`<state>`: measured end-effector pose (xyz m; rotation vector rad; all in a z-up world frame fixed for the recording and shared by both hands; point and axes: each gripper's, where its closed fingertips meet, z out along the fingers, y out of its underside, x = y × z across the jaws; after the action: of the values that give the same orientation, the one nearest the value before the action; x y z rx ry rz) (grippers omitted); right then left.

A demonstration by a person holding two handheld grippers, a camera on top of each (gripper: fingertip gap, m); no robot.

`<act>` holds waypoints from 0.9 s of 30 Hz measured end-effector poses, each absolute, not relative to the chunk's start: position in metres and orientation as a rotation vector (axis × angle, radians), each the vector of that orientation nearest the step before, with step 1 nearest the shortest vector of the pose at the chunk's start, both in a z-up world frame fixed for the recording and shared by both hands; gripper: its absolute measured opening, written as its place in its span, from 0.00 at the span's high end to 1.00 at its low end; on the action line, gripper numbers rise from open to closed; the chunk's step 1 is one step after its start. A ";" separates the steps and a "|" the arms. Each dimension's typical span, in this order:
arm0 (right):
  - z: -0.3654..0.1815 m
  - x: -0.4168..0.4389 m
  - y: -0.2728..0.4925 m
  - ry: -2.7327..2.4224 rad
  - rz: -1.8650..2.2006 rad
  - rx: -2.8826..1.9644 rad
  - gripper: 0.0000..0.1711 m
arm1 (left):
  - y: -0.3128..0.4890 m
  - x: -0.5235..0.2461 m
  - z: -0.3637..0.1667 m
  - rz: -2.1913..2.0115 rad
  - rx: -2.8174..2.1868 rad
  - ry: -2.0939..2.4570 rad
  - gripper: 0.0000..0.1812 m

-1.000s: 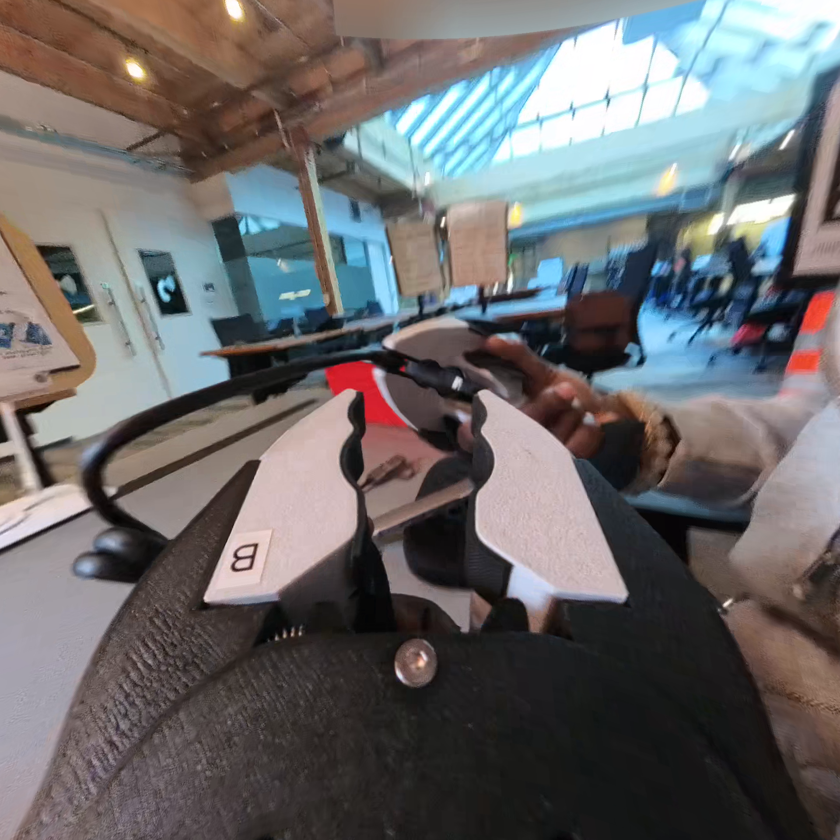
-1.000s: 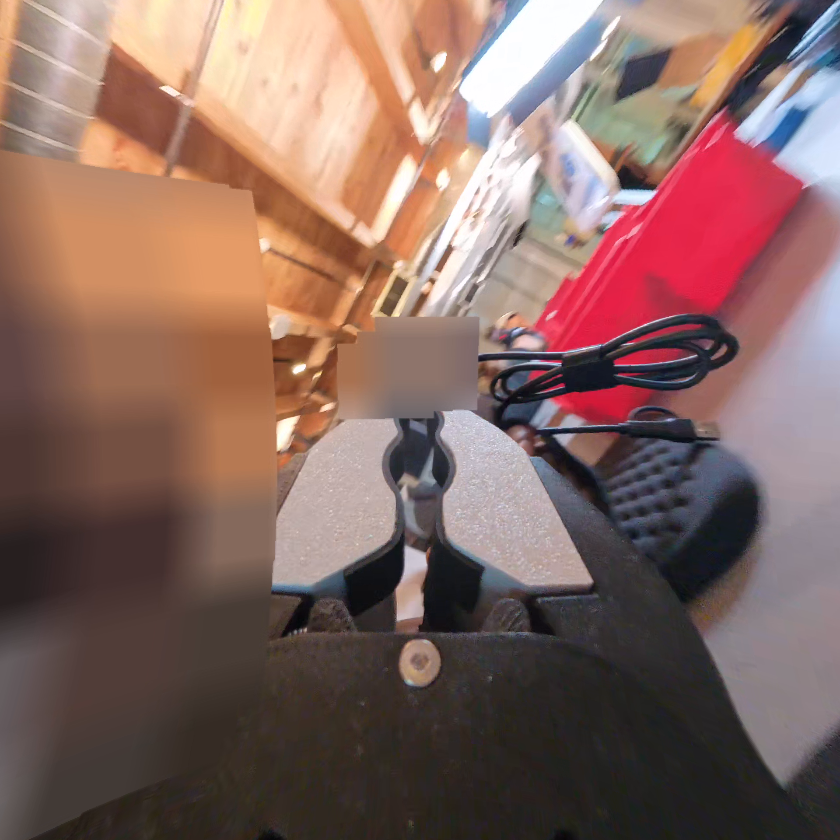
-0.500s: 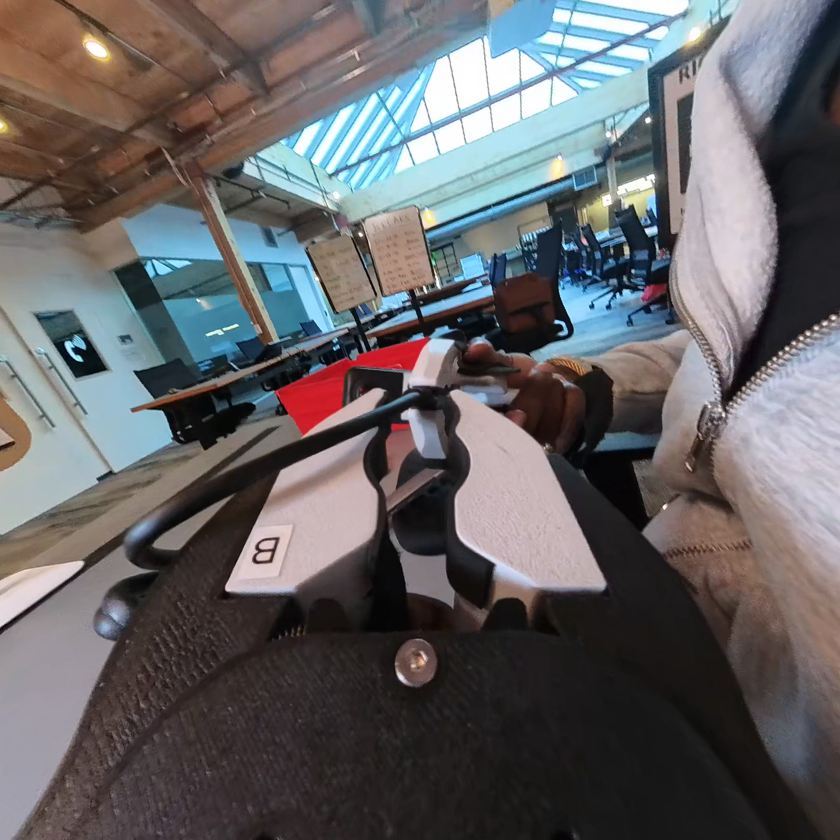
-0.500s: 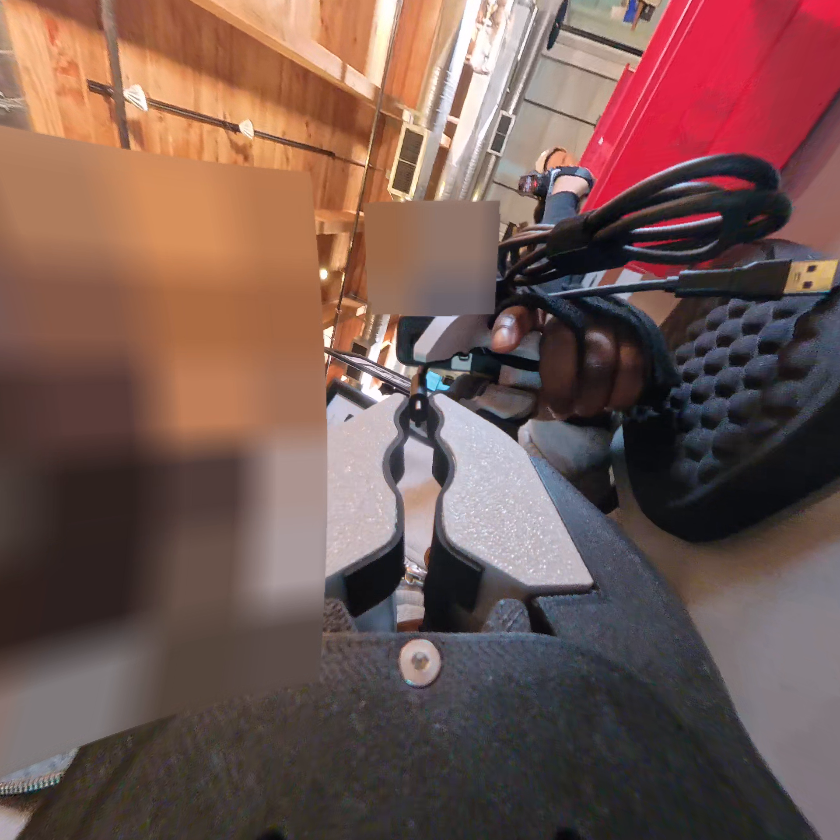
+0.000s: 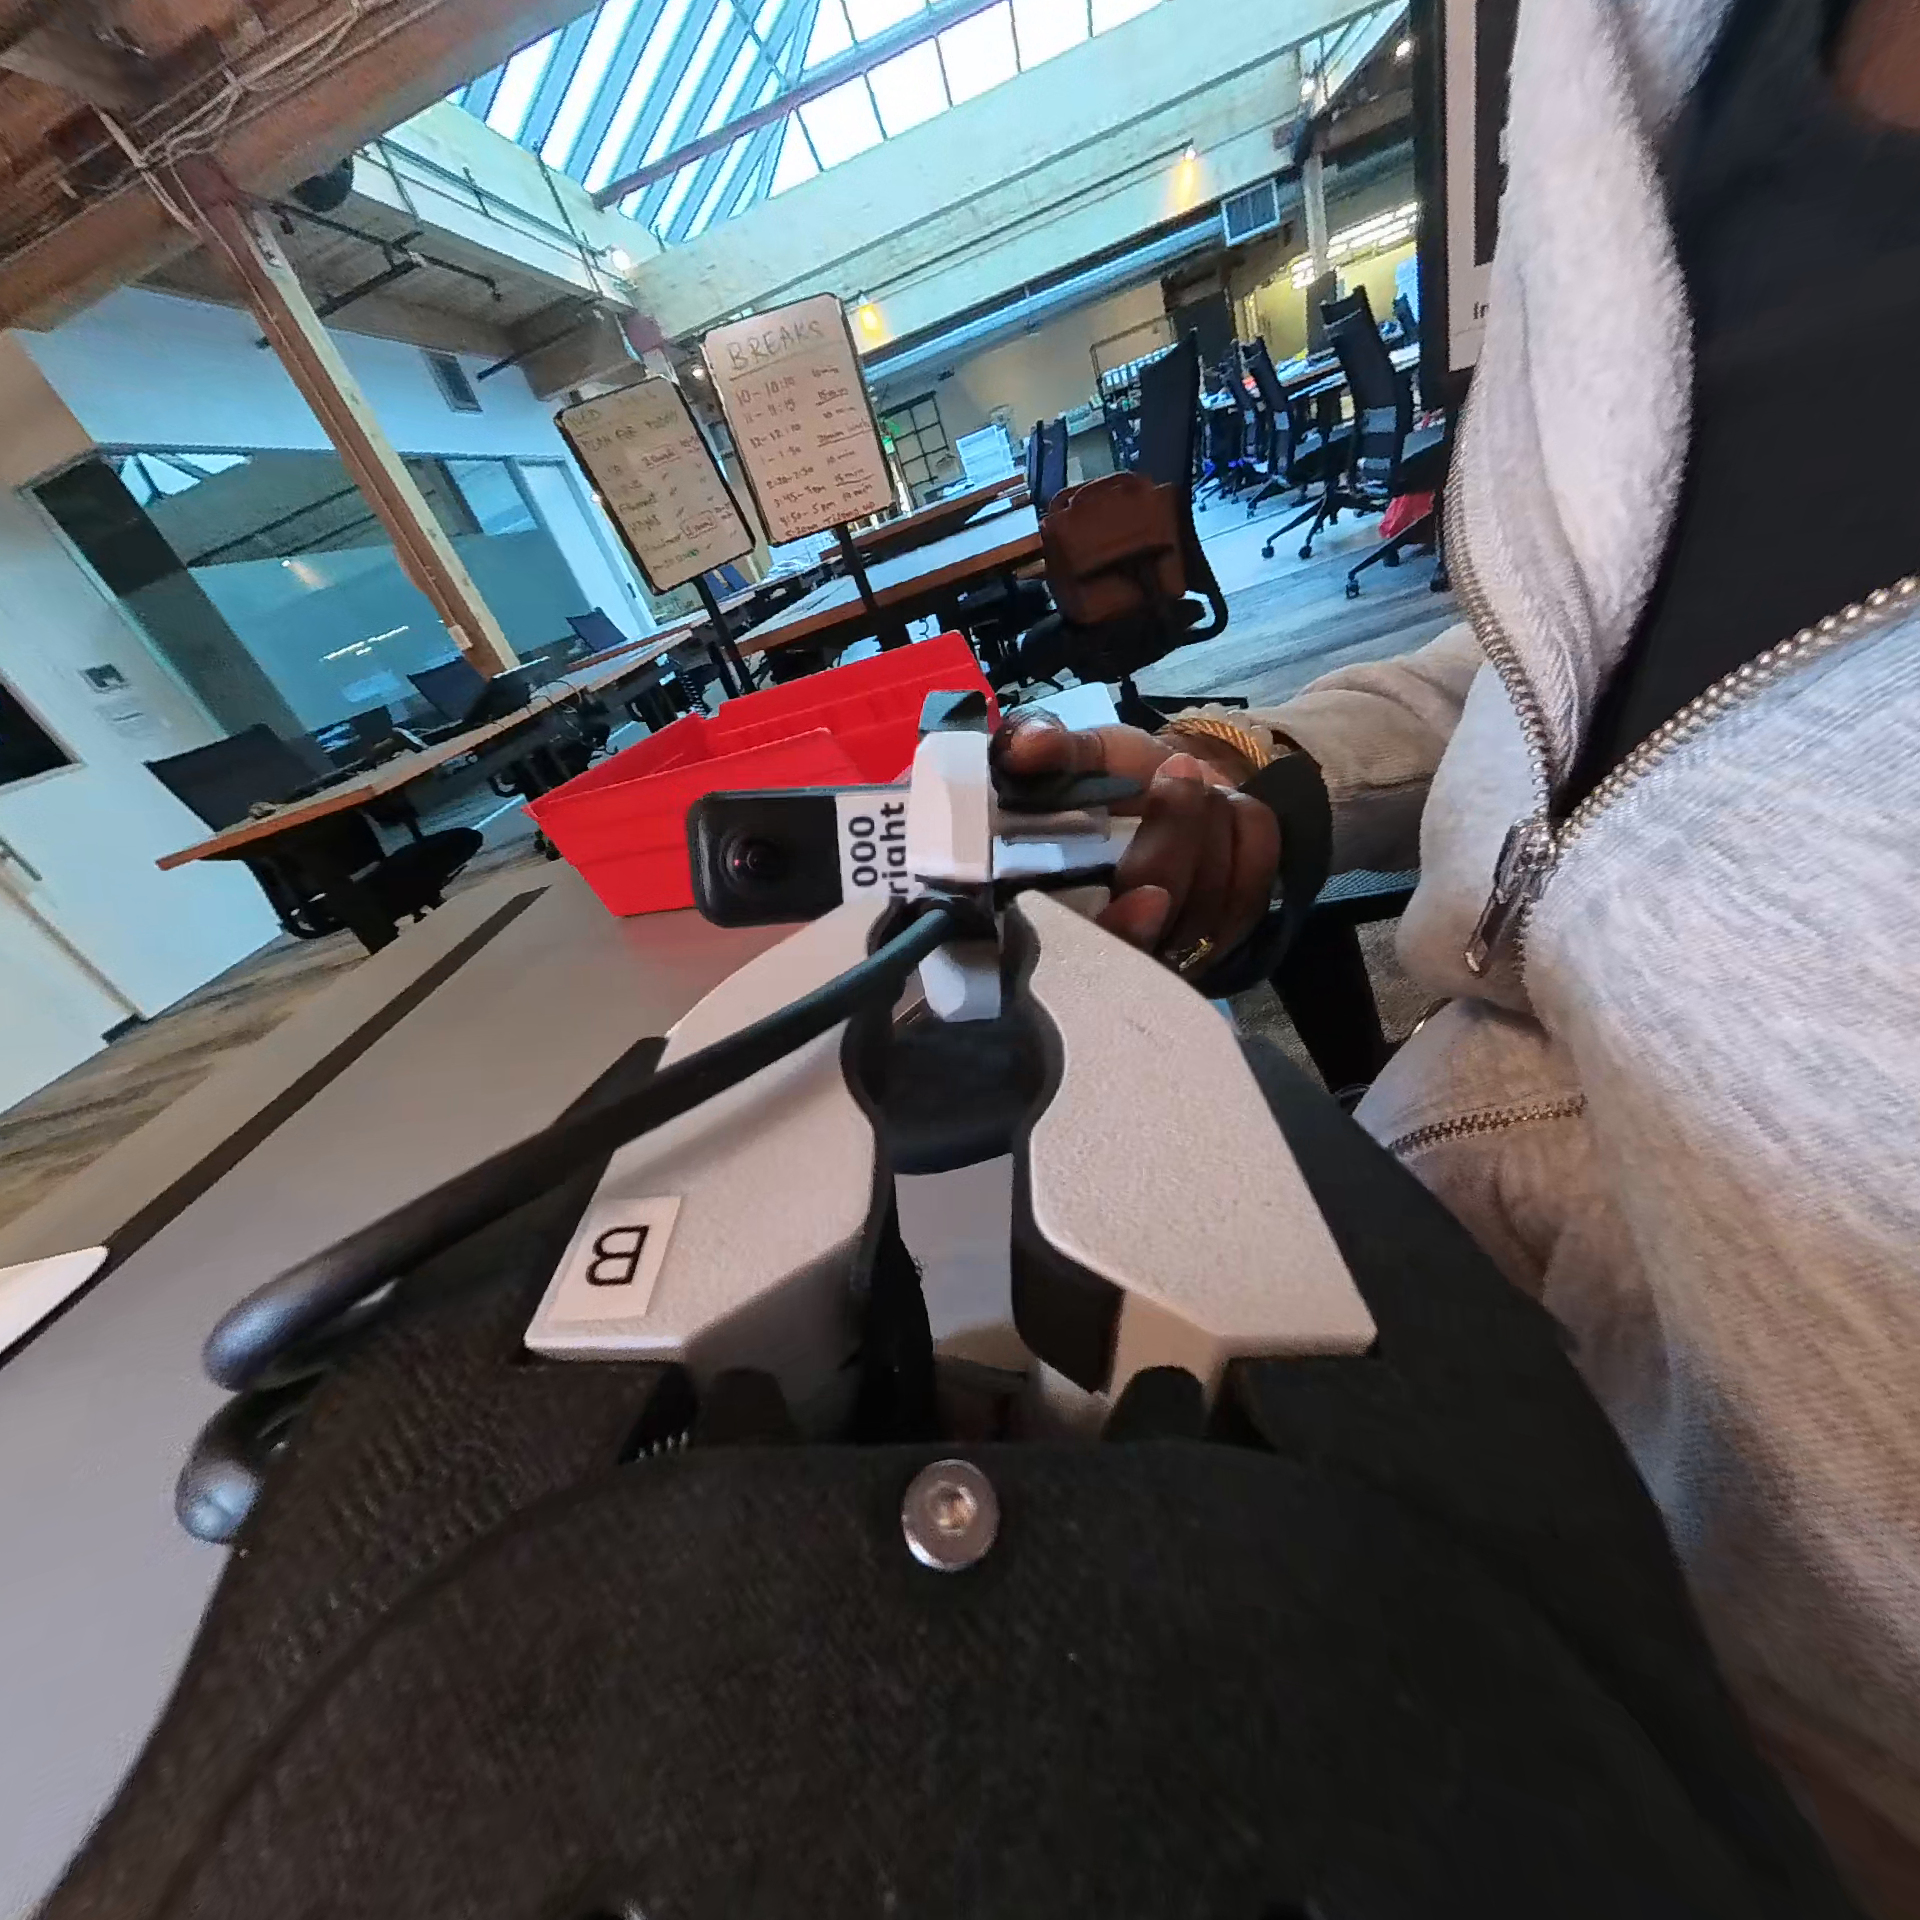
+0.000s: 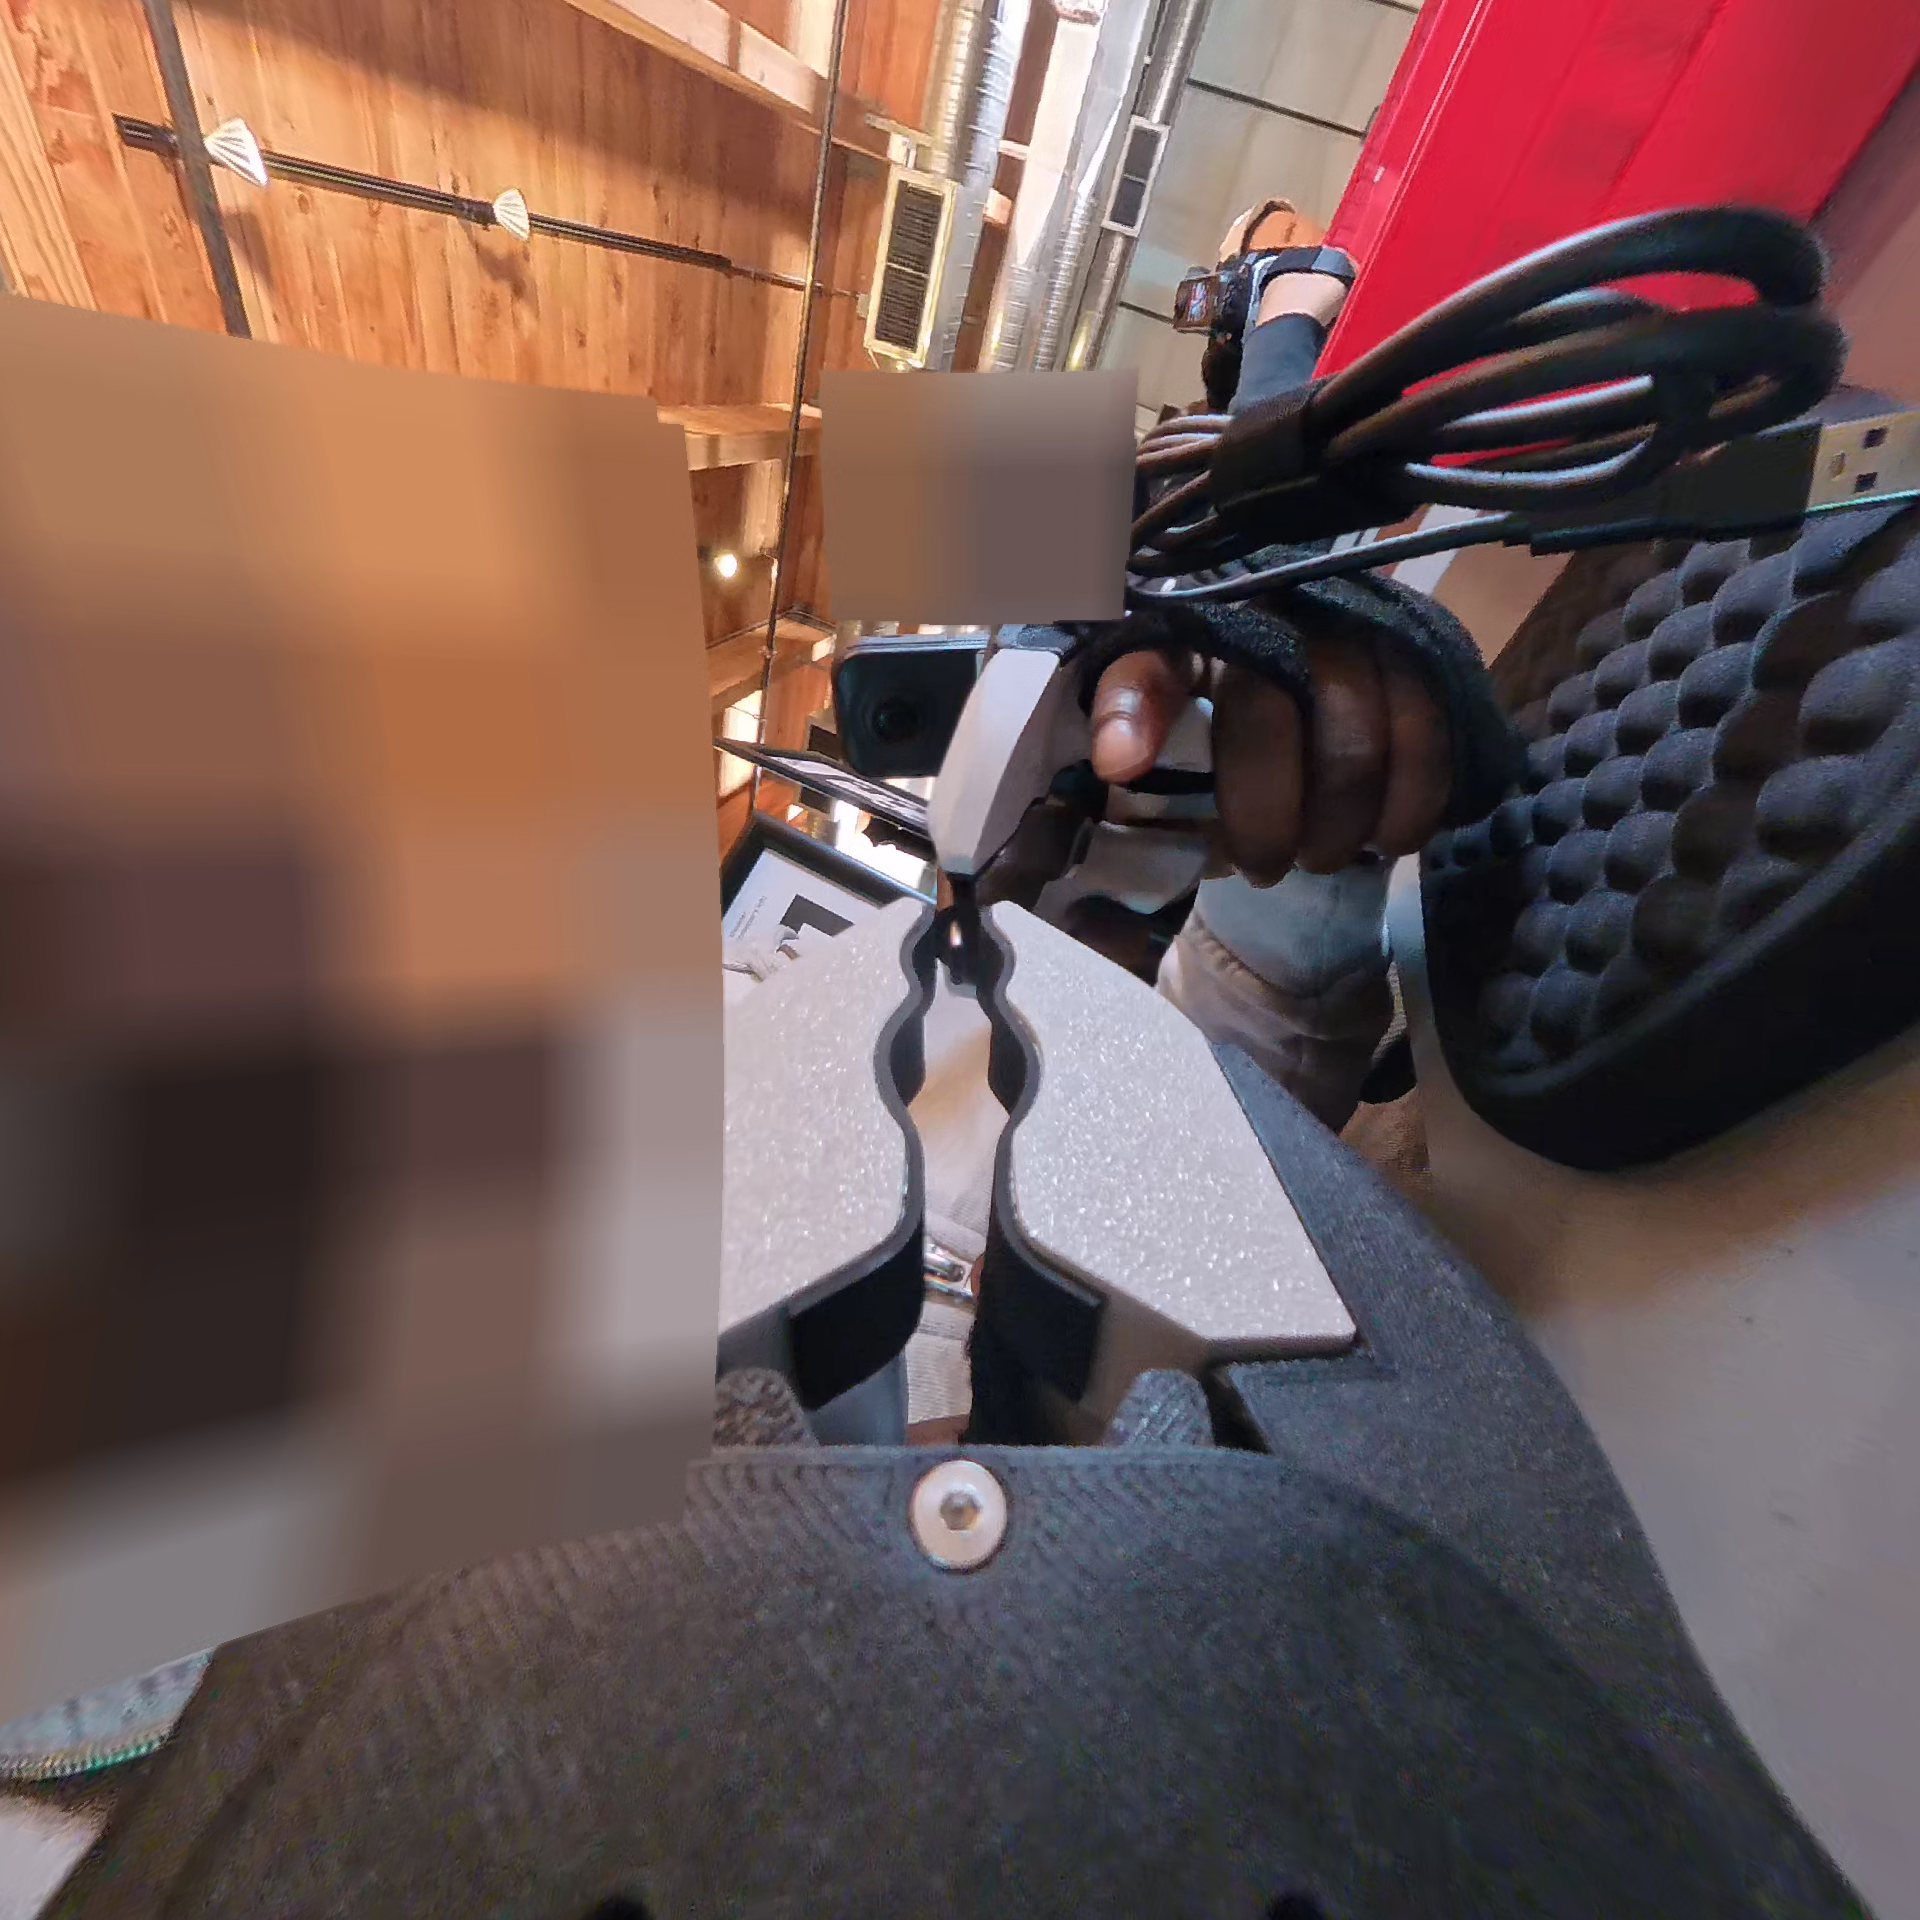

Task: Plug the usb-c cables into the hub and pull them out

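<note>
Black cable [image 5: 665, 1081] pinched in left claw [image 5: 951, 961] — right claw [image 6: 961, 951] tip-to-tip.

Count at the bench: grippers, cables, bins, boards.

Two grippers: left gripper [image 5: 951, 997] and right gripper [image 6: 961, 951], tips meeting nose to nose. Two hands: right hand [image 5: 1174, 831] at 1 o'clock in the left wrist view, left hand [image 6: 1309, 758] at 1 o'clock in the right. One black cable [image 5: 582, 1132], coiled bundle at 2 o'clock in the right wrist view. One red bin [image 5: 727, 790]. Two whiteboards [image 5: 795, 416] at 12 o'clock. One dimpled black pad [image 6: 1714, 831]. One grey bench [image 5: 260, 1174].
</note>
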<state>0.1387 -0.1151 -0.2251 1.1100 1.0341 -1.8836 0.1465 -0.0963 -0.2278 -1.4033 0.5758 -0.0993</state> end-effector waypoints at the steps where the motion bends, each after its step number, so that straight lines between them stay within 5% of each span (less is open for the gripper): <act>1: -0.225 0.140 -0.115 1.023 -1.878 1.100 0.96 | -0.097 0.148 -0.227 -0.111 -1.394 0.573 0.89; 15: -0.220 0.131 -0.096 1.059 -2.022 1.181 0.90 | -0.096 0.130 -0.217 -0.034 -1.328 0.466 0.92; 27: -0.222 0.131 -0.108 0.990 -1.951 1.154 0.96 | -0.092 0.139 -0.223 -0.043 -1.333 0.505 0.92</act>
<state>0.1311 -0.1077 -0.2217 1.1540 0.9902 -1.9508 0.1395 -0.0923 -0.2234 -1.3328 0.5045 -0.0428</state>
